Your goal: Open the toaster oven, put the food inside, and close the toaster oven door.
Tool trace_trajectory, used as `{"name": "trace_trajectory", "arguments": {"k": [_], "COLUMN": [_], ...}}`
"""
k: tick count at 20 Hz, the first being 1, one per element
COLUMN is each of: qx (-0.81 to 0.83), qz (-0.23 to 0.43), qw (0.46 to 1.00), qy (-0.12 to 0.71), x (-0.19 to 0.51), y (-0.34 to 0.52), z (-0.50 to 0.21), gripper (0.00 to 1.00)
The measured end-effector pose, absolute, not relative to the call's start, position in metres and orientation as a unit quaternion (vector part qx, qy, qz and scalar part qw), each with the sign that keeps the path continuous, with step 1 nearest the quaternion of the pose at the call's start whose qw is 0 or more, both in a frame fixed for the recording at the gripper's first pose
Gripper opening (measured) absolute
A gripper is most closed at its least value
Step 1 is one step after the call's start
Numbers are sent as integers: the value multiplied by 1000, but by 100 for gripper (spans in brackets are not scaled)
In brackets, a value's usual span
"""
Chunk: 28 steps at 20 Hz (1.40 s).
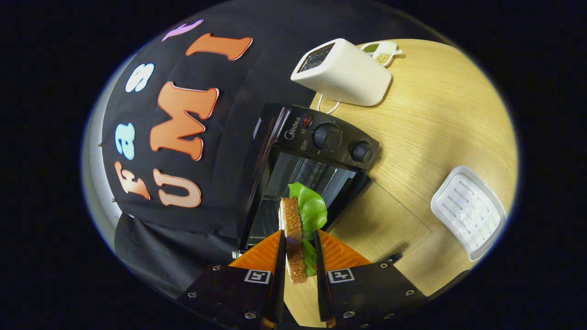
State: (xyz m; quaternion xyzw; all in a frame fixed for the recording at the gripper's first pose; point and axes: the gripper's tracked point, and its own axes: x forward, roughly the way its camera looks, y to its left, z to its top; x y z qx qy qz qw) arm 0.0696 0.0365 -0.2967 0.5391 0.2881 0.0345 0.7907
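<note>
Here the gripper (300,238) had its jaws drawn narrow, clamped on the sandwich (293,238) edgewise. The sandwich's lettuce (309,206) apparently reached the open toaster oven (316,146) mouth.

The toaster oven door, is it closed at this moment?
No. The glass door of the toaster oven lies folded down open, and the gripper holds the sandwich before the cavity.

wall (151,229): black cloth, creased, hanging to the table edge | strip (94,183): pale grey, beside the cloth | table (440,119): light wood grain, evenly lit, soft shadows under things on it
</note>
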Motion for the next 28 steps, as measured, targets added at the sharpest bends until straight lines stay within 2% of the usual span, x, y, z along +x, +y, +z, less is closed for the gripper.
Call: {"name": "trace_trajectory", "arguments": {"k": [4, 10, 18, 23, 25, 28], "qx": [547, 597, 601, 580, 572, 550], "qz": [1, -53, -78, -97, -91, -82], "qw": [796, 764, 764, 776, 780, 794], "qy": [259, 237, 222, 228, 237, 247], "x": [93, 111, 138, 153, 155, 159], "y": [51, 63, 75, 84, 96, 110], "z": [-308, -320, -325, -337, -341, -341], "gripper": [31, 31, 31, 39, 40, 49]}}
